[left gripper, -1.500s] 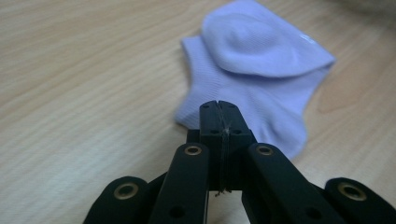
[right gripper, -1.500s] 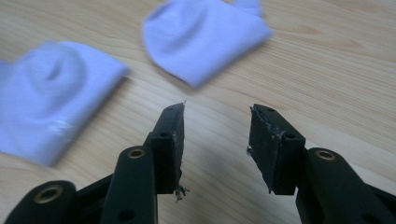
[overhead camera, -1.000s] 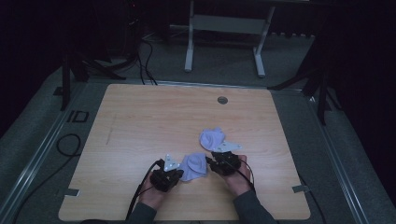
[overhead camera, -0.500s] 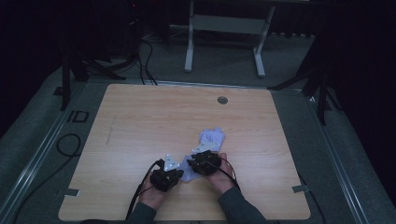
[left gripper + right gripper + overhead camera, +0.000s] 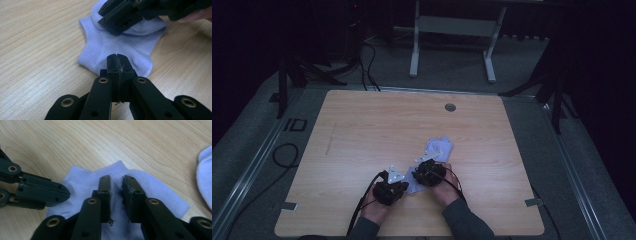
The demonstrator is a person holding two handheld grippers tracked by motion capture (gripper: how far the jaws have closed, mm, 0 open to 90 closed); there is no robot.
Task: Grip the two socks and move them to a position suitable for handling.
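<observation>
My left gripper (image 5: 117,58) is pressed closed at the near edge of the pale sock (image 5: 130,47), centre frame; whether it pinches cloth, I cannot tell. My right gripper (image 5: 116,182) sits on the sock, jaws slightly parted over its fabric.

Pale lavender-blue sock (image 5: 120,47), fine knit, ribbed at cuff. Second sock (image 5: 438,147) same pale shade. Black jaws on both grippers, brass-coloured rivets. Light wood-grain tabletop (image 5: 377,127). Grey carpet (image 5: 592,170) around table.

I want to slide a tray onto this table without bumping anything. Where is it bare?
The table is bare along its far edge by the round grommet and down its left side. The near middle is crowded: both grippers, left and right, and two pale socks.
</observation>
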